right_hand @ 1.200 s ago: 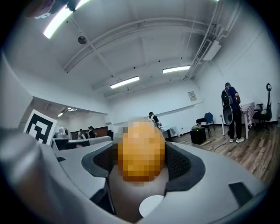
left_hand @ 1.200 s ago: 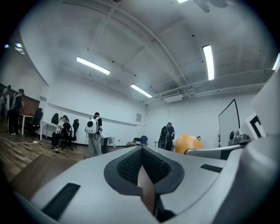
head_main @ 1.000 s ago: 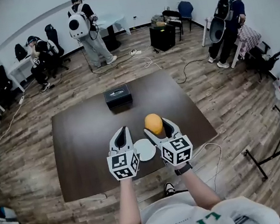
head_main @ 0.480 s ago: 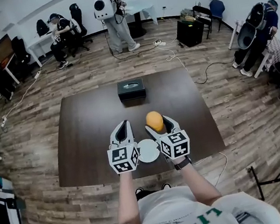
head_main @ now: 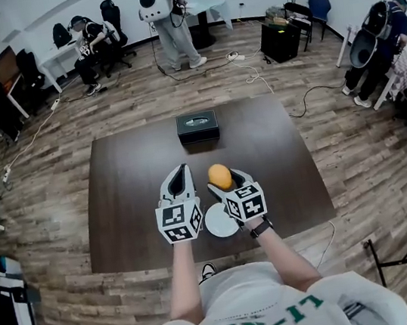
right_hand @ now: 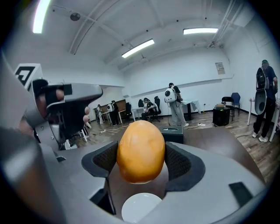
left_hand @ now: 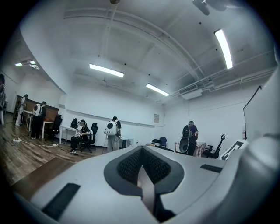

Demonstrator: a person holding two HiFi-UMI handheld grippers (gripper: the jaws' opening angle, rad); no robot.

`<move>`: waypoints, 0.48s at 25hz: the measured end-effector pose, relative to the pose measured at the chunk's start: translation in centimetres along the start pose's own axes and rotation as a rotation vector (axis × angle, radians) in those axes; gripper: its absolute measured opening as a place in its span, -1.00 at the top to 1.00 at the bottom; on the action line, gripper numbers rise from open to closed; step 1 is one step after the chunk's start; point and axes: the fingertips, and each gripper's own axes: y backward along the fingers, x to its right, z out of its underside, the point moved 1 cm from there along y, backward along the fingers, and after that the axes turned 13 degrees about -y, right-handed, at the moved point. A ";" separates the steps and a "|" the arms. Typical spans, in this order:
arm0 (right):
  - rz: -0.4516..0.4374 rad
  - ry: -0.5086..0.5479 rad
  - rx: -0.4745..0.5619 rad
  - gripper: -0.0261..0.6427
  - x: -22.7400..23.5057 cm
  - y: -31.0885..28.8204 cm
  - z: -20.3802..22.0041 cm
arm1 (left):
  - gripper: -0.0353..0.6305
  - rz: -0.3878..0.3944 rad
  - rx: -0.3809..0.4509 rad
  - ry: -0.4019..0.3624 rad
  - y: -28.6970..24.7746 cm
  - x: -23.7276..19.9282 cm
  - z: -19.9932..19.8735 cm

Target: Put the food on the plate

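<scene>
An orange, egg-shaped piece of food (head_main: 219, 176) hangs above the dark table (head_main: 132, 192), and my right gripper (head_main: 222, 180) is shut on it. In the right gripper view both dark pads (right_hand: 180, 162) press the food's (right_hand: 141, 151) sides. The small white plate (right_hand: 140, 208) lies on the table straight below it. In the head view the plate (head_main: 219, 221) sits near the table's front edge, partly hidden by the right gripper's marker cube. My left gripper (head_main: 177, 176) hovers just left of the plate, jaws together with nothing between them (left_hand: 142, 175).
A black box (head_main: 197, 126) stands at the table's far middle, also in the right gripper view (right_hand: 171, 131). Several people, desks, chairs and floor cables fill the room beyond the table. The table's front edge is close to my body.
My right gripper has drifted a little left with the food, closer to over the plate. The left gripper has barely moved. My head view has shifted slightly.
</scene>
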 end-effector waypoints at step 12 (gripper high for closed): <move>0.058 -0.067 -0.217 -0.11 3.0 -5.8 10.0 | 0.86 0.045 -0.015 0.019 -1.0 -1.8 1.8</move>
